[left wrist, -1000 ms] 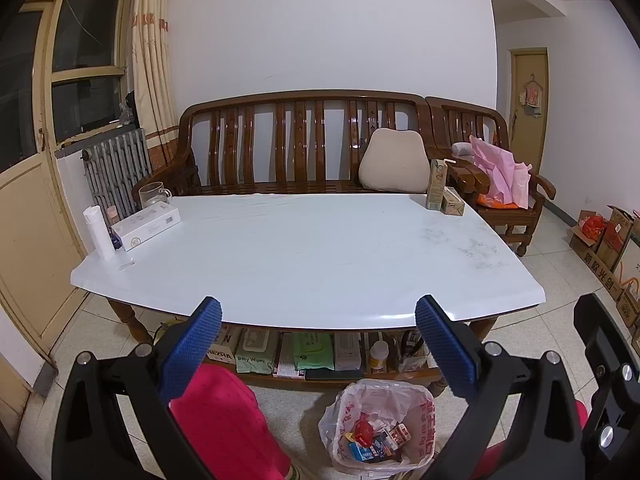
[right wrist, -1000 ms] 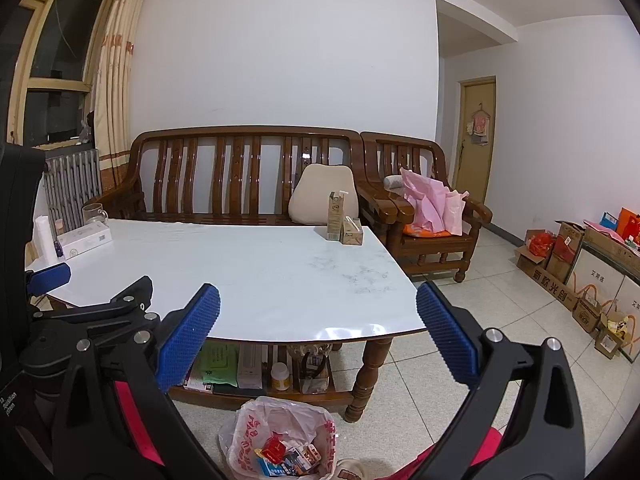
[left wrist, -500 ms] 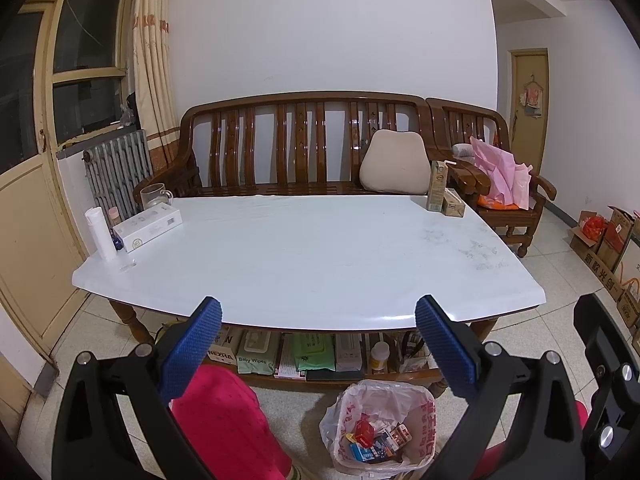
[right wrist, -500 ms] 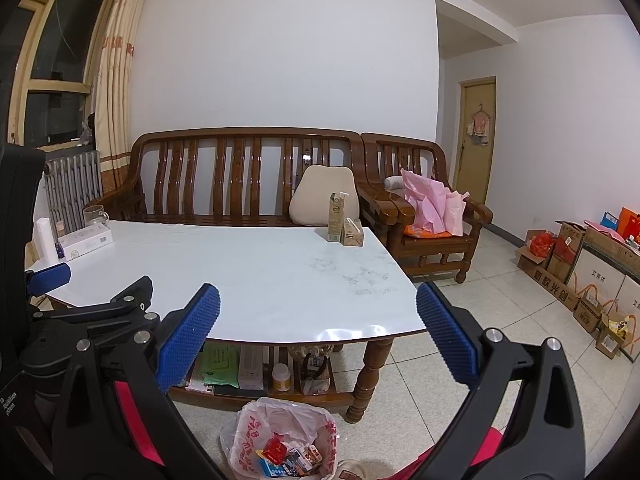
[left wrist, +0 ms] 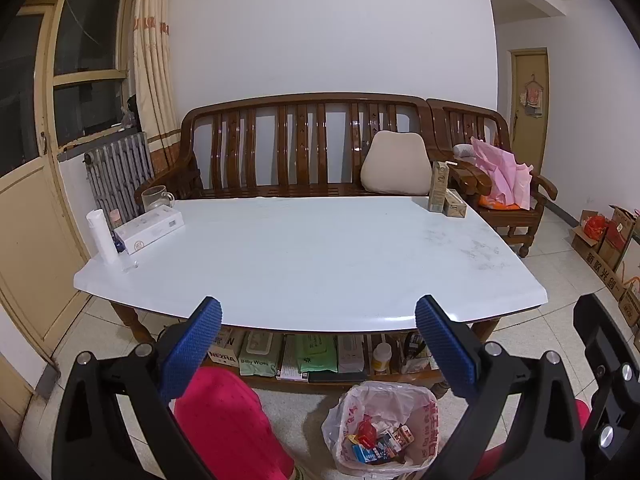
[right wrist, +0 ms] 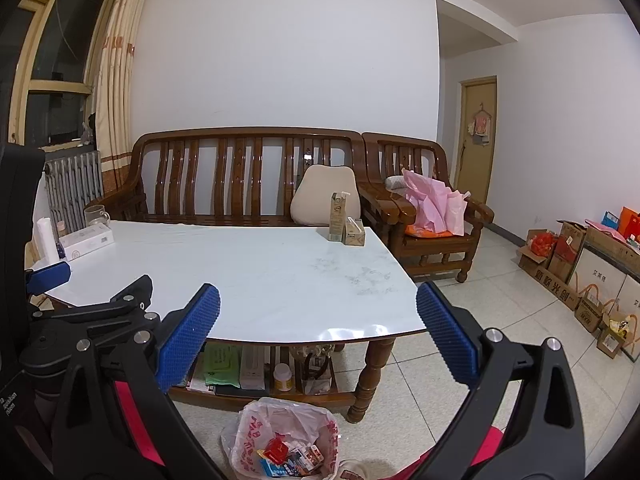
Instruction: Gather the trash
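Observation:
A white plastic trash bag (left wrist: 420,408) with red print sits on the floor in front of the table and holds several small cartons and wrappers; it also shows in the right wrist view (right wrist: 256,424). My left gripper (left wrist: 318,340) is open and empty, above the bag at the table's near edge. My right gripper (right wrist: 318,340) is open and empty, to the right of the left one, which shows at the left (right wrist: 80,332). On the white table (left wrist: 304,256) stand two cartons (left wrist: 438,192) at the far right, seen also in the right wrist view (right wrist: 338,218).
A white box (left wrist: 150,229), a white tube (left wrist: 101,236) and a glass mug (left wrist: 154,197) sit at the table's left end. A shelf under the table holds wipes packs (left wrist: 260,350). A wooden bench (left wrist: 304,148) and chair with pink bags (left wrist: 504,176) stand behind. Cardboard boxes (right wrist: 592,268) line the right wall.
Both views have shifted very slightly; the table and bench sit a touch lower and to the right in the frames. Both grippers stay open and empty.

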`<action>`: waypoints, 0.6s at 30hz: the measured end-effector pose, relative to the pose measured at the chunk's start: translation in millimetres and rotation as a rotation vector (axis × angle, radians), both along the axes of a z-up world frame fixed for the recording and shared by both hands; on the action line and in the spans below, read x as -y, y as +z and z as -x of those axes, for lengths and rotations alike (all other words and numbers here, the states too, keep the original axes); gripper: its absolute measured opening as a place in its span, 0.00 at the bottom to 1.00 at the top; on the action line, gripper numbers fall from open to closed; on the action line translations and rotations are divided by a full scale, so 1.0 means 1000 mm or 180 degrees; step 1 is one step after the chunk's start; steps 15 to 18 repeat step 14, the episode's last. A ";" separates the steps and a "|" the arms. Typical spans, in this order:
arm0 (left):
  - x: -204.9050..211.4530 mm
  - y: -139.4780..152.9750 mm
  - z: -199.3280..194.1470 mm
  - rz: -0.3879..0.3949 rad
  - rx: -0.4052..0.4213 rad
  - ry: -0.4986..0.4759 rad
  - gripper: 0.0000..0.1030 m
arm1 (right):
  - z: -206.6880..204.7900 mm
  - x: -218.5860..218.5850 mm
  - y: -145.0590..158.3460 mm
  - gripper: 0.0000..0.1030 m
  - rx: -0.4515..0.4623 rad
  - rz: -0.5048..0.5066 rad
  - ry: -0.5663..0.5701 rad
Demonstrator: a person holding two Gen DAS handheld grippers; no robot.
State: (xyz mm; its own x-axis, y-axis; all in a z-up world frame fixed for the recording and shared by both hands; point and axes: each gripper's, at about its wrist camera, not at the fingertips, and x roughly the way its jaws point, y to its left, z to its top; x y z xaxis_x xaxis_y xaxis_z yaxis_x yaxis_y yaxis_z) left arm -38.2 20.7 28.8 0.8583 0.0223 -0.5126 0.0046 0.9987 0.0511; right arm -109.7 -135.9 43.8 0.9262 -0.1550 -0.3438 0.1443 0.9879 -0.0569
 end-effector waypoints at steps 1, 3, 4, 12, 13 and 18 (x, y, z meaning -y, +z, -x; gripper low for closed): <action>0.000 0.000 0.000 0.0000 0.0001 0.0003 0.92 | 0.000 0.000 0.000 0.93 0.0001 0.0005 -0.0005; 0.000 0.000 0.001 -0.0021 0.0020 0.0017 0.92 | 0.000 0.000 0.000 0.93 0.0004 0.0009 -0.0002; 0.000 0.001 0.001 -0.0023 0.0019 0.0018 0.92 | 0.000 0.000 0.000 0.93 0.0002 0.0003 0.0000; -0.002 0.002 -0.002 -0.0001 -0.0035 0.0003 0.92 | 0.000 0.002 -0.001 0.93 0.0006 0.0002 0.0004; -0.002 0.002 -0.002 -0.0003 -0.0038 0.0001 0.92 | 0.000 0.002 -0.001 0.93 0.0006 0.0001 0.0003; -0.002 0.002 -0.002 -0.0002 -0.0034 0.0004 0.92 | 0.000 0.002 -0.001 0.93 0.0007 -0.0001 0.0004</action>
